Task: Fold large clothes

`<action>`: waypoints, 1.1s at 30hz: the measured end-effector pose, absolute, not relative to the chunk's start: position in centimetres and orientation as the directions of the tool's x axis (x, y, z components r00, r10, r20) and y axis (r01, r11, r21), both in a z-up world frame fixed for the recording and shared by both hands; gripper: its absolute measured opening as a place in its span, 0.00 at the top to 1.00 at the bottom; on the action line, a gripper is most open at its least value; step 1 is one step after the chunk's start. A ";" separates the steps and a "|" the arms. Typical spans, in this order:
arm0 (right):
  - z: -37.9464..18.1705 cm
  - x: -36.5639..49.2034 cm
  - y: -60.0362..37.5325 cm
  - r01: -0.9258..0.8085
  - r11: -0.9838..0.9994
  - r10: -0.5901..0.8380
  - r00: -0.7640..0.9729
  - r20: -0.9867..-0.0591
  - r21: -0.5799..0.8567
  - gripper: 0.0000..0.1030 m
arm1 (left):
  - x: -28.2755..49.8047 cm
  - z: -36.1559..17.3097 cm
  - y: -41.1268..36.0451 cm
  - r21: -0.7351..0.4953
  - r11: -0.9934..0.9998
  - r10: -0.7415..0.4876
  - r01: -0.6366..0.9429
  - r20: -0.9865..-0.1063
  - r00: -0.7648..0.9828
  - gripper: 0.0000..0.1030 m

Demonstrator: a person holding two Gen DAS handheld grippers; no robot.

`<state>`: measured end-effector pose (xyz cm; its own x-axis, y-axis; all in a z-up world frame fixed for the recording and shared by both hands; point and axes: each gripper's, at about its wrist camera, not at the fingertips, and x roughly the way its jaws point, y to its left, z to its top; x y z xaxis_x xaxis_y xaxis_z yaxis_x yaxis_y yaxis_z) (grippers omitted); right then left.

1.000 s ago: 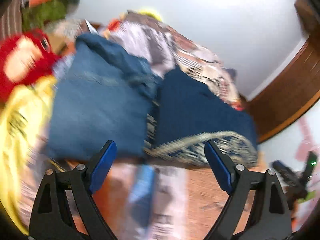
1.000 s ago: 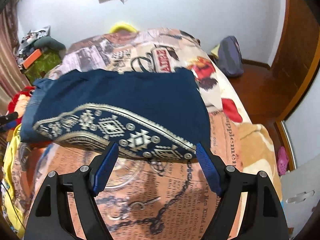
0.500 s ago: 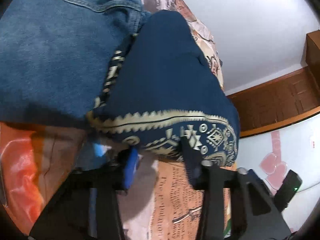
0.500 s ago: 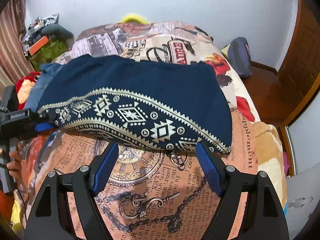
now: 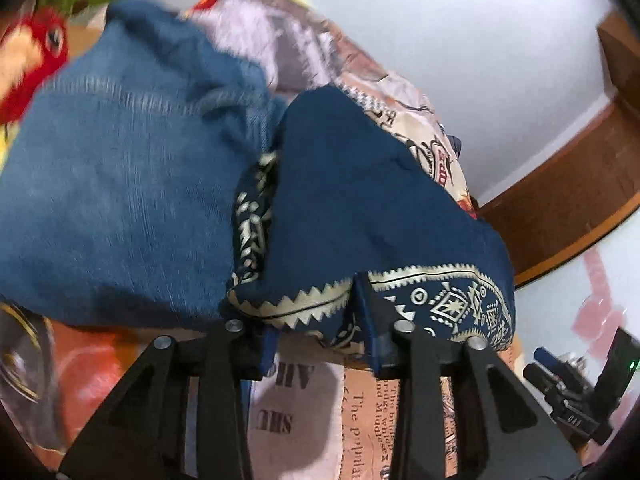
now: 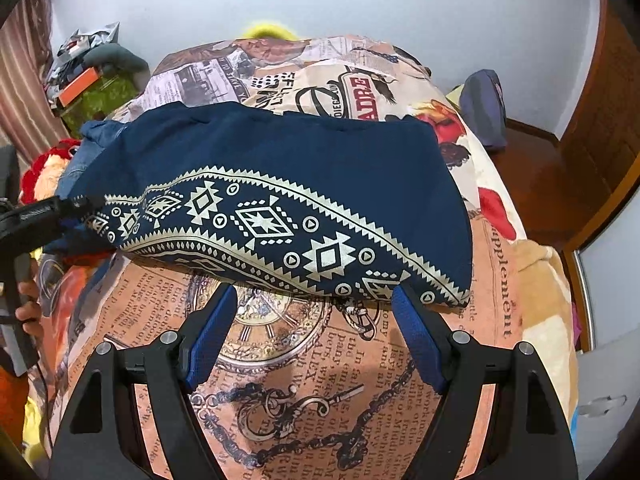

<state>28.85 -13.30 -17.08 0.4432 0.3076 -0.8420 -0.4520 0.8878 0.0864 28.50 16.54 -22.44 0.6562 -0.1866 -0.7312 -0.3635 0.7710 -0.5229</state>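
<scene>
A navy garment (image 6: 300, 160) with a cream patterned hem lies folded across the bed. In the left wrist view the left end of that hem (image 5: 304, 300) is bunched between the fingers of my left gripper (image 5: 316, 320), whose pads press on it while the jaws are opening slightly. The right wrist view shows the same gripper (image 6: 60, 210) holding the garment's left corner a little off the bed. My right gripper (image 6: 314, 300) is open, its blue pads just short of the hem's right half, with nothing between them.
Folded blue jeans (image 5: 120, 180) lie against the garment's left side. A newspaper-print bedspread (image 6: 320, 380) covers the bed. A red plush toy (image 5: 32, 52) sits at the far left, a dark bag (image 6: 484, 108) on the floor at right. A person's hand (image 6: 28, 312) holds the left gripper's handle.
My left gripper came down to the hem's left end and went from wide open to closed on it, bunching the cloth. The right gripper moved slightly closer to the hem and stayed open.
</scene>
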 end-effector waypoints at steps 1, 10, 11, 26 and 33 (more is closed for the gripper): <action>-17.1 28.9 -13.2 -0.455 0.887 0.305 0.445 -0.842 0.081 0.26 | 28.6 -22.9 16.9 -0.550 0.749 -0.199 -0.370 -0.719 0.666 0.58; -17.5 30.0 -12.4 -0.432 0.897 0.290 0.420 -0.860 0.091 0.26 | 28.9 -22.4 18.3 -0.569 0.711 -0.080 -0.414 -0.649 0.757 0.79; -17.3 30.2 -12.2 -0.431 0.898 0.286 0.422 -0.860 0.088 0.26 | 28.9 -21.8 18.5 -0.570 0.713 -0.080 -0.408 -0.645 0.760 0.84; -14.7 33.3 -3.2 -0.490 0.865 0.357 0.445 -0.821 0.111 0.26 | 28.2 -8.0 19.1 -0.473 0.852 -0.002 -0.224 -0.430 0.903 0.89; -20.4 32.0 1.8 -0.578 0.803 0.385 0.319 -0.866 0.144 0.25 | 28.0 -8.9 15.2 -0.407 0.902 -0.069 -0.144 -0.465 0.882 0.89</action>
